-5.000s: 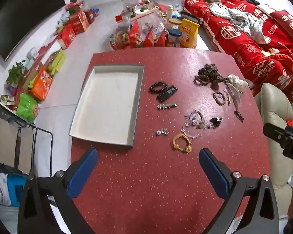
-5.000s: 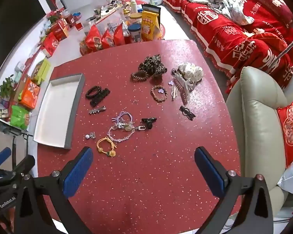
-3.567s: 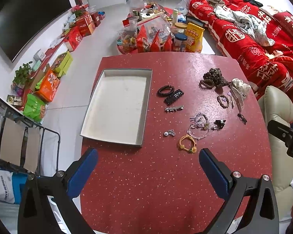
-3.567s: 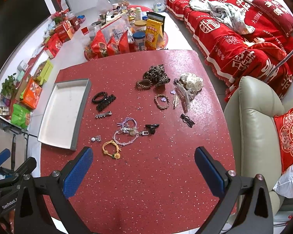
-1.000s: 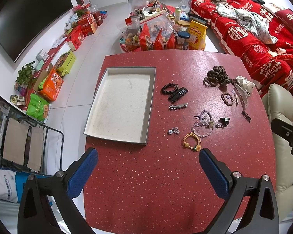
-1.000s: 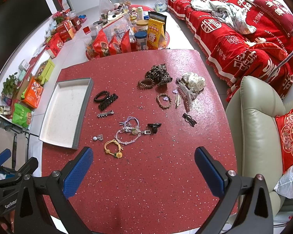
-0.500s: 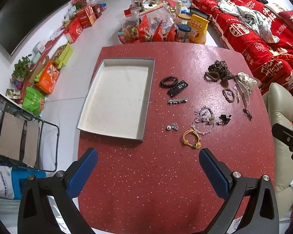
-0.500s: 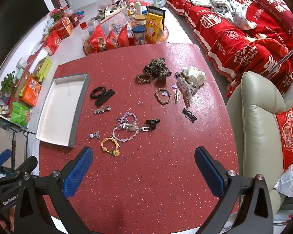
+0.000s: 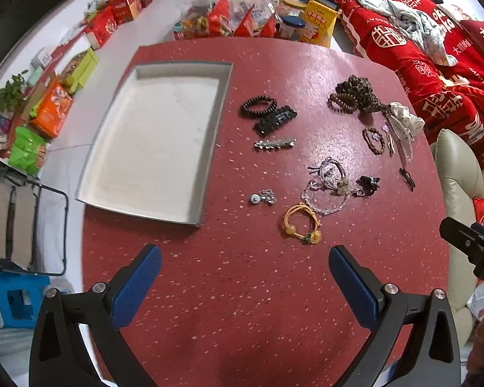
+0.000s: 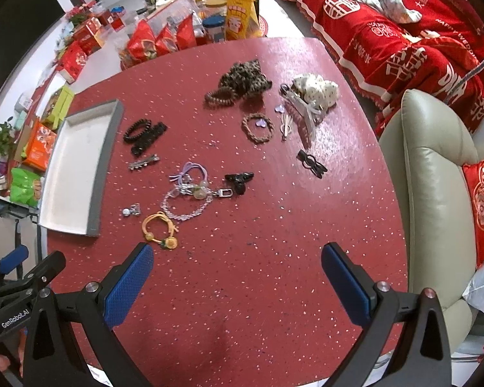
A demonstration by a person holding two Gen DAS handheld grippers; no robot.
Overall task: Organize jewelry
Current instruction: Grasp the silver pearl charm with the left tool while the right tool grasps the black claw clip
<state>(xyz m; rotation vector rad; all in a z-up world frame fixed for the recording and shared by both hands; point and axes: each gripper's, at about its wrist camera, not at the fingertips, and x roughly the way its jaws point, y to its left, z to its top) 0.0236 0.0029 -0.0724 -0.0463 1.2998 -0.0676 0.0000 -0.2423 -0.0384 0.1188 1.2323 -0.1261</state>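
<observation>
An empty grey-rimmed white tray lies on the left of the red table; it also shows in the right wrist view. Jewelry lies scattered to its right: a yellow bead bracelet, a clear bead bracelet, a small silver charm, a silver clip, black hair ties and a clip, a brown bracelet, and a leopard scrunchie. My left gripper and right gripper are both open and empty, above the table's near edge.
A cream leather chair stands at the table's right edge, a red sofa behind it. Snack bags and jars sit on the floor beyond the table. A metal rack stands left of the table.
Both grippers have moved lower and closer to the table, so the jewelry and tray look larger. Both stay open. Nothing on the table has moved.
</observation>
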